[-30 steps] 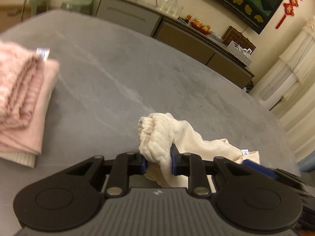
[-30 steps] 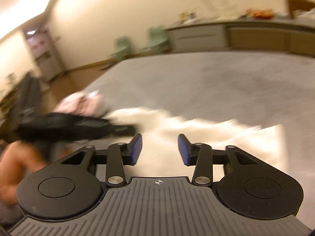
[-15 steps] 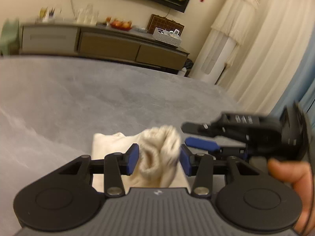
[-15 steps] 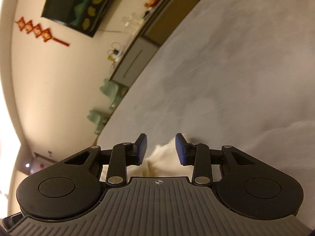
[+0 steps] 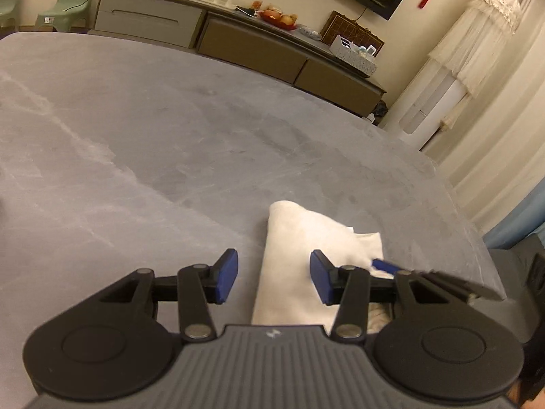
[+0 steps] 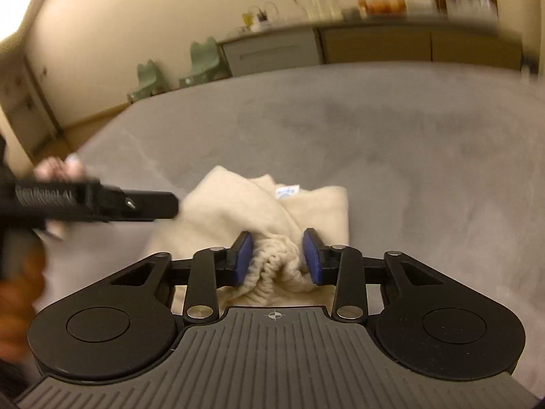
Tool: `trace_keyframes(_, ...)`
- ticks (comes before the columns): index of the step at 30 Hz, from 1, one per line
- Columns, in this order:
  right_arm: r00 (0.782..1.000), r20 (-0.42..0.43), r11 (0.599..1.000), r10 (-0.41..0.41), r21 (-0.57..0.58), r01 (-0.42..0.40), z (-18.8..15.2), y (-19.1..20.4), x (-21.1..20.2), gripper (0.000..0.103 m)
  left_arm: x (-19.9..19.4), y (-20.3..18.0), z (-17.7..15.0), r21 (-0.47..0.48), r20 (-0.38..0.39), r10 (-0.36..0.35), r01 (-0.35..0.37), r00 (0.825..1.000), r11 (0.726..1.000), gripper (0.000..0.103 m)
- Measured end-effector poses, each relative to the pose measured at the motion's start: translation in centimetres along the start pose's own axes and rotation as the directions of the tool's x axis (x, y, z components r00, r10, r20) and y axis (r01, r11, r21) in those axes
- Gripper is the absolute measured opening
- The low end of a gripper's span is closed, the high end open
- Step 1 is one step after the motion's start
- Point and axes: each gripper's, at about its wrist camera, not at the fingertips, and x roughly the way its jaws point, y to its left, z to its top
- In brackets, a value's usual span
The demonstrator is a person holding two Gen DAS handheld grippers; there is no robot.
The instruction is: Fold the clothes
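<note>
A cream knitted garment lies folded on the grey table. My left gripper is open and hovers just above the garment's near edge, holding nothing. In the right wrist view the same garment lies bunched, with a small white label on top. My right gripper has its jaws around the ribbed cuff; the pads touch the knit on both sides. The left gripper also shows at the left of the right wrist view. A blue fingertip of the right gripper shows beside the garment in the left wrist view.
A long sideboard with bottles and fruit runs along the far wall. Two green stools stand on the floor beyond the table. Folded pink clothes lie at the table's left. Curtains hang on the right.
My left gripper has let go of the cream garment and opened wide. My right gripper has closed in on the ribbed cuff. The garment now lies folded flat on the table.
</note>
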Motion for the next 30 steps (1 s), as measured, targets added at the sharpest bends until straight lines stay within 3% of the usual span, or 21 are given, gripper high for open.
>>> trace_keyframes(2,1.000,0.027,1.000,-0.002,0.022,0.001,0.8,0.2,-1.3,0.048,0.0,-0.1,0.2,0.018,-0.001,-0.016,0.016,1.000,1.000,0.061)
trace_keyframes(4,0.996,0.088,0.998,0.008,0.063,-0.014,0.8,-0.4,-3.6,0.080,0.4,-0.2,0.1,0.040,-0.018,-0.037,0.038,0.999,0.998,0.065)
trace_keyframes(6,0.997,0.079,0.995,-0.012,0.098,0.004,0.7,-1.4,-3.3,0.089,1.7,-0.2,-0.1,0.057,-0.043,-0.029,0.031,0.999,0.998,0.065)
trace_keyframes(8,1.000,0.014,0.990,-0.007,0.143,0.005,0.3,-2.5,-1.6,0.087,2.9,-0.6,-0.6,0.070,-0.064,-0.027,0.031,0.998,0.997,0.065)
trace_keyframes(10,0.999,-0.028,0.983,0.039,0.179,-0.033,-0.7,-3.3,0.3,0.061,3.2,-1.0,-1.0,0.097,-0.055,-0.047,0.052,0.997,0.994,0.062)
trace_keyframes(11,0.997,-0.024,0.982,0.068,0.180,-0.063,-0.9,-3.3,0.9,0.050,3.3,-1.2,-1.2,0.111,-0.050,-0.057,0.062,0.997,0.992,0.052)
trace_keyframes(13,0.993,-0.034,0.978,0.113,0.179,-0.105,-0.6,-2.9,1.2,0.037,2.9,-1.0,-1.2,0.111,-0.033,-0.076,0.079,0.997,0.991,0.031)
trace_keyframes(15,0.993,-0.004,0.980,0.119,0.163,-0.117,-0.2,-2.1,0.4,0.034,1.4,-0.4,-0.9,0.087,0.000,-0.094,0.093,0.996,0.992,0.021)
trace_keyframes(19,0.985,0.073,0.984,0.159,0.075,-0.164,1.7,1.4,-1.0,0.034,-5.1,1.5,-0.6,0.078,0.135,-0.069,0.058,0.988,0.995,0.020)
trace_keyframes(23,0.963,0.116,0.969,0.242,-0.081,-0.233,4.9,8.9,-1.6,0.034,-13.2,5.4,-0.3,0.033,0.284,0.011,-0.021,0.959,0.999,0.020)
trace_keyframes(26,0.928,0.114,0.930,0.353,-0.147,-0.336,8.1,15.8,-0.4,0.034,-19.0,10.9,-0.1,-0.092,0.359,0.109,-0.081,0.927,0.992,0.021)
trace_keyframes(30,0.894,0.034,0.870,0.446,-0.248,-0.425,11.0,26.0,4.2,0.034,-22.3,17.5,0.4,-0.217,0.332,0.294,-0.230,0.897,0.949,0.023)
